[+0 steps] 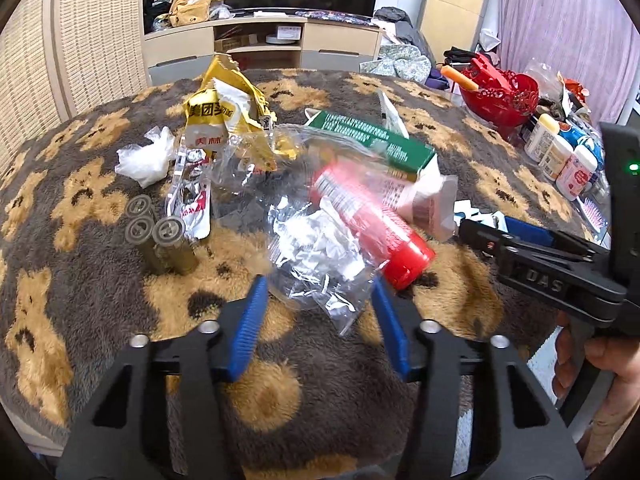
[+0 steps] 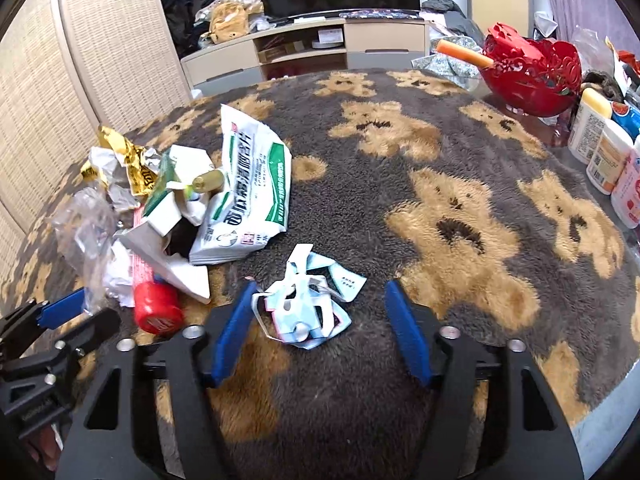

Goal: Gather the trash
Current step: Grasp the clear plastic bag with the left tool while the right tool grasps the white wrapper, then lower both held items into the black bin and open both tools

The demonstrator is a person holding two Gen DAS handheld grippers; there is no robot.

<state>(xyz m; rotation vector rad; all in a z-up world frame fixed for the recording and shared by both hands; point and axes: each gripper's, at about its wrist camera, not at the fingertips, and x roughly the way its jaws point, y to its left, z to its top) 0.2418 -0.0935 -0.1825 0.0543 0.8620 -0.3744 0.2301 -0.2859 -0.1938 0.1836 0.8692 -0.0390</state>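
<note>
Trash pile sits centre to upper-left in the left wrist view, on the bear-print fleece tablecloth.

Largest first:
- Green-and-white carton, centre-right: stiff card, light, probably crushed open. Take it by an edge or flap.
- Yellow foil-lined bag, upper centre: crinkly, slick, springs back. Pinch a fold, not a flat face.
- Red-capped tube, centre: round, likely to roll or squirt out of the pads. Grip across the body near the cap.
- Clear plastic bag with white paper scraps inside, centre-low: featherweight, floppy, slippery.
- Torn pale-blue wrapper, lower centre of the right wrist view: thin, limp, will fold under the pads.

Left gripper: jaws partly apart, straddling the clear bag's lower edge; pads not visibly pressing on it.
Right gripper: jaws partly apart around the blue wrapper; left pad close to or touching it, right pad clear.
</note>
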